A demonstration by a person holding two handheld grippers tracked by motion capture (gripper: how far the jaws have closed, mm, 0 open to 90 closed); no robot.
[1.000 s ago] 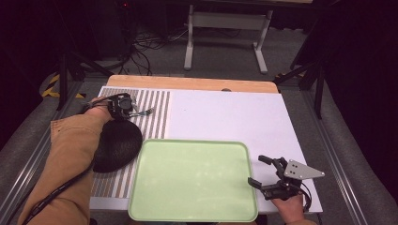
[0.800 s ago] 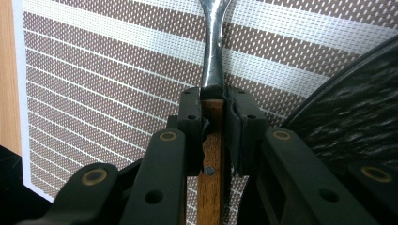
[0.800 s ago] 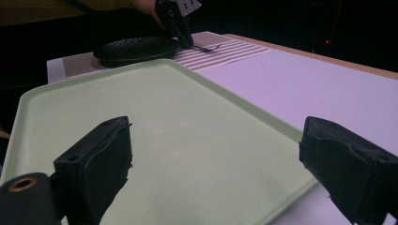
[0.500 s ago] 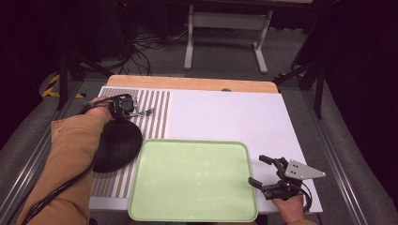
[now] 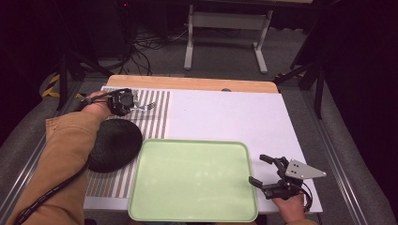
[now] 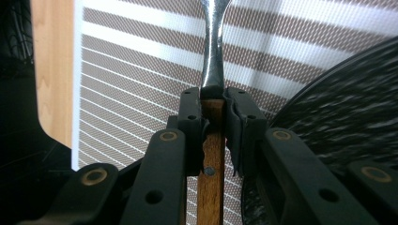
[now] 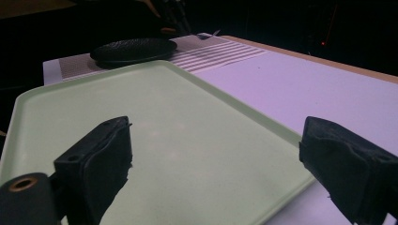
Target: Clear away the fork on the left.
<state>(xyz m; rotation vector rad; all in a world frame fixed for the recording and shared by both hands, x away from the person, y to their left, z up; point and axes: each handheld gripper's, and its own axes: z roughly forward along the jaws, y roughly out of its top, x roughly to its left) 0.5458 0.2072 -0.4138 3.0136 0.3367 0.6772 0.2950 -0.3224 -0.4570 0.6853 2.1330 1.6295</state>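
Observation:
A fork (image 6: 213, 56) with a wooden handle and a metal neck is clamped between the jaws of my left gripper (image 6: 213, 101). In the high view that left gripper (image 5: 133, 104) hovers over the far left of a striped placemat (image 5: 155, 119), and the fork's tines (image 5: 149, 107) point right. A light green tray (image 5: 141, 206) lies at the near middle of the table. My right gripper (image 5: 260, 169) rests at the tray's right edge. Its jaws stand wide apart with nothing between them, as the right gripper view (image 7: 216, 140) confirms.
A black round plate (image 5: 115, 143) sits on the striped placemat just left of the tray (image 7: 234, 105), under the person's left forearm. A white sheet (image 5: 234, 117) covers the table's right part. Metal stands and cables are on the floor beyond the table.
My left gripper has lifted slightly with the fork in it. The right gripper has stayed where it was.

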